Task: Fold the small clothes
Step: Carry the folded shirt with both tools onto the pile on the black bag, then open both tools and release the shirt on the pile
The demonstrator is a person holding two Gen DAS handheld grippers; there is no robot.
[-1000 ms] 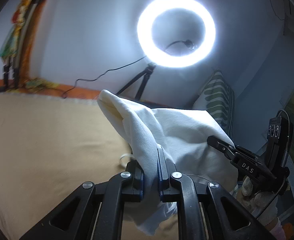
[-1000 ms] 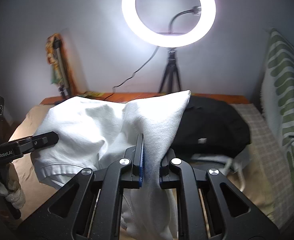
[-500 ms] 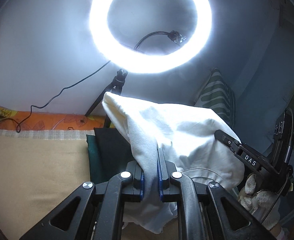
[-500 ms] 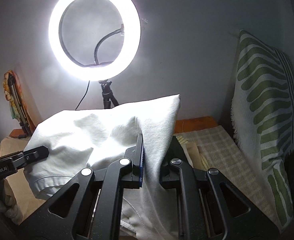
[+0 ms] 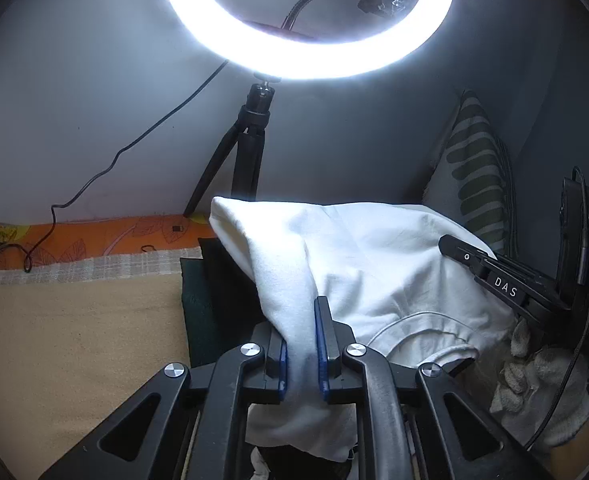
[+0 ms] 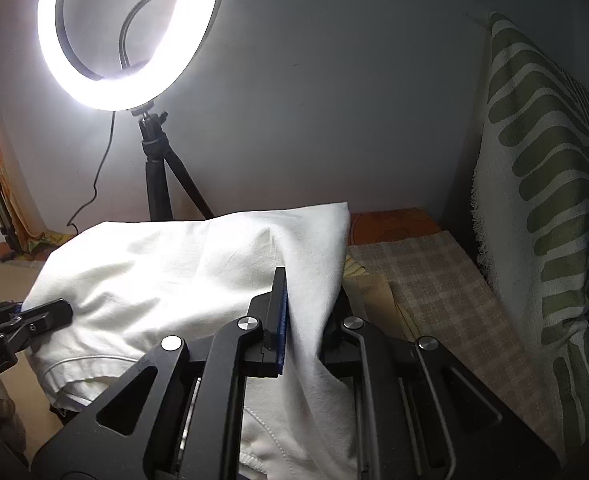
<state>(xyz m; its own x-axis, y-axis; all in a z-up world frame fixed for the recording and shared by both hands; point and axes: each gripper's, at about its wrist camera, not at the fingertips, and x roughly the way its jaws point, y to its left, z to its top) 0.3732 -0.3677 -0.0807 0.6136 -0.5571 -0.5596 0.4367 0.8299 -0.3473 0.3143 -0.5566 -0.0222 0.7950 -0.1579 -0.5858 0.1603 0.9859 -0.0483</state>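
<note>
So the white garment (image 5: 374, 272) is up off the bed, stretched between our two grippers and filling the lower middle of both views. Our left gripper (image 5: 301, 344) is clamped tight on a bunched fold of it, blue pads pressed into the cloth on both sides. Our right gripper (image 6: 306, 320) is pinched on the other corner the same way, cloth draping down over its right finger.

Compared with a second ago, we've swung everything toward the wall. The ring light (image 5: 306, 40) used to sit small at the top center of the left view, now it's huge and cut off by the top edge. In the right view it slid from top center to the upper left. The dark clothing (image 5: 214, 300) showed up at center left behind the white cloth, and the striped pillow (image 6: 542, 220) now fills the right side of the right view. Tan blanket (image 5: 74, 340) sits lower left, plaid sheet (image 6: 446, 280) center right.
</note>
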